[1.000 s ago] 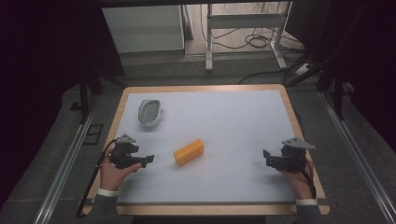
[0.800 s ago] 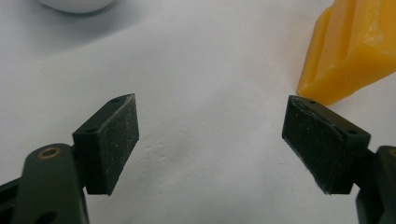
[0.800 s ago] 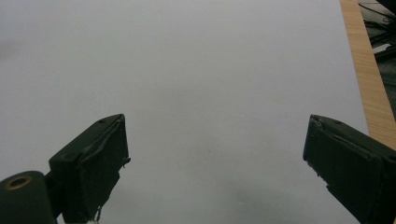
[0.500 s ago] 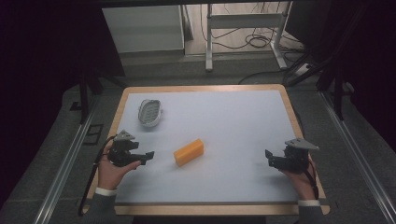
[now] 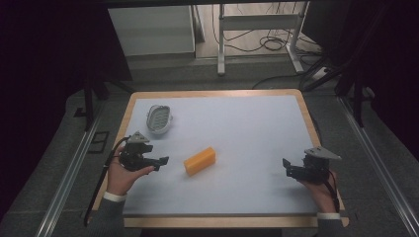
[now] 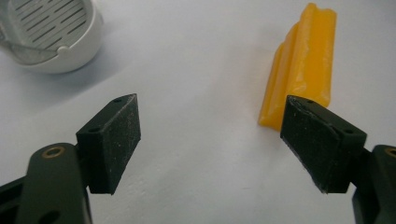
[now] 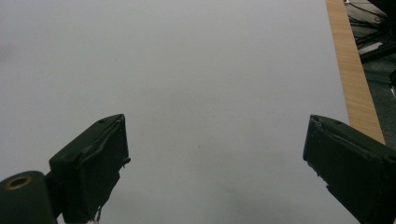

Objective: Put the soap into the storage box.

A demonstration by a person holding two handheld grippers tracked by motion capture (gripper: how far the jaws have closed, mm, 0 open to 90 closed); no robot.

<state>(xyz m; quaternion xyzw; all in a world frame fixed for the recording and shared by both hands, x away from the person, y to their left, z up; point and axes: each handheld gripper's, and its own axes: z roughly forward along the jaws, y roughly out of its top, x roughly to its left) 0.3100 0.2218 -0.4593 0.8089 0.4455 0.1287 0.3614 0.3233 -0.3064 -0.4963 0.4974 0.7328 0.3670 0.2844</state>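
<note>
A: Largest first. Table (image 5: pixel 257 123): pale sheet, wooden rim.

B: Grippers?

A: Left gripper (image 5: pixel 163 160) at the near-left, jaws spread wide, empty, pointing toward the block. Right gripper (image 5: pixel 285 163) at the near-right over bare sheet, jaws also wide, empty.

B: Objects?

A: Yellow block (image 5: pixel 200 161) lies flat near the middle, just beyond the left jaws, not touched. White slotted dish (image 5: pixel 160 118) sits far-left, well apart.

Orange-yellow block (image 5: pixel 199 161); white slotted dish (image 5: pixel 160 118) (grey slat pattern); pale grey mat (image 5: pixel 247 128), wood-toned table rim (image 5: pixel 212 93).
</note>
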